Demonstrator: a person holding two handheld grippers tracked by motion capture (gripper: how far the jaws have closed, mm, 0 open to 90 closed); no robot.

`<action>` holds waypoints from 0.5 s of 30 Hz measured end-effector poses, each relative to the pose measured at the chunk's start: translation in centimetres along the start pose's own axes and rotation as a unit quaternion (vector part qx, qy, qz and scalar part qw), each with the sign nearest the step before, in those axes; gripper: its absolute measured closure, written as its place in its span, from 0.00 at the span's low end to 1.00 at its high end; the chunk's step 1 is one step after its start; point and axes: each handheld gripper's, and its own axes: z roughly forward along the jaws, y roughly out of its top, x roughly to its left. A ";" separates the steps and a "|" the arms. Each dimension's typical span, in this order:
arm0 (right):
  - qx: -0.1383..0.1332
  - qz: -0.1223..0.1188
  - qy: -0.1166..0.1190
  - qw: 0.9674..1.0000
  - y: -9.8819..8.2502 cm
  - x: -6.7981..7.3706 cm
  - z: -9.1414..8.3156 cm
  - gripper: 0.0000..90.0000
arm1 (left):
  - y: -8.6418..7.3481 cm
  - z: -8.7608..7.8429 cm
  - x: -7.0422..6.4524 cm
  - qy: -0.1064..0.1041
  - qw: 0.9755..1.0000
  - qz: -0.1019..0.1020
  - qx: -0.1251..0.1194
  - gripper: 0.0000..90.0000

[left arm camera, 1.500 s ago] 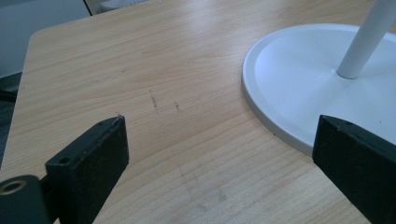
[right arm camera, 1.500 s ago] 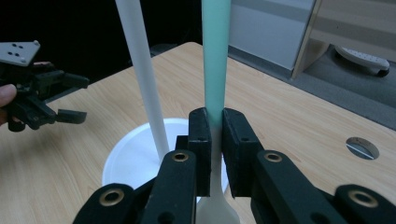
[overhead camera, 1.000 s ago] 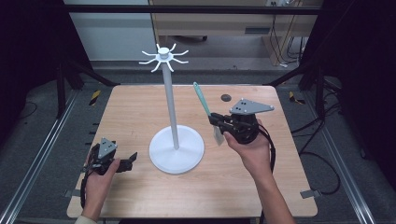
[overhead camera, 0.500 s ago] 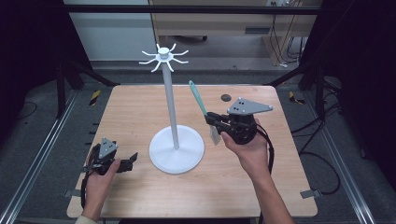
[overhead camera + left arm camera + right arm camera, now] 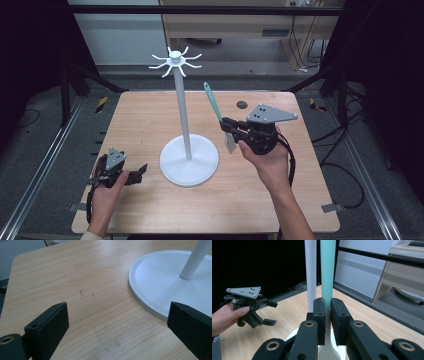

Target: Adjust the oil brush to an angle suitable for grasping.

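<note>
Upright, teal spatula (image 5: 327, 270) clamped btwn right tongs (image 5: 326, 315)

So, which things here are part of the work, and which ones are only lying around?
Part of the work:
- teal-handled spatula, clamped upright in the right gripper
- white hook stand, beside the spatula
- left gripper, open, low by the stand's base

Only lying around:
- small dark round thing on the table behind the right gripper; what it is, I cannot tell
</note>
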 end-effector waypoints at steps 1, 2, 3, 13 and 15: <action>-0.004 -0.003 0.000 1.000 0.2 0.1 -0.1 0.92 | 0.0 0.0 0.0 0.000 1.000 0.001 0.001 0.04; -0.007 -0.002 0.001 1.000 0.3 0.2 -0.1 0.92 | 0.0 0.0 0.0 0.000 1.000 0.001 0.001 0.04; -0.008 -0.004 0.001 1.000 0.5 0.2 -0.2 0.92 | 0.0 0.0 0.0 0.001 1.000 0.001 0.001 0.04; -0.025 -0.012 0.000 1.000 1.6 0.7 -0.3 0.92 | 0.0 -0.1 0.0 0.001 1.000 0.000 0.001 0.04; -0.027 -0.014 -0.001 1.000 1.9 0.8 -0.3 0.92 | 0.0 -0.1 0.0 0.000 1.000 0.001 0.000 0.04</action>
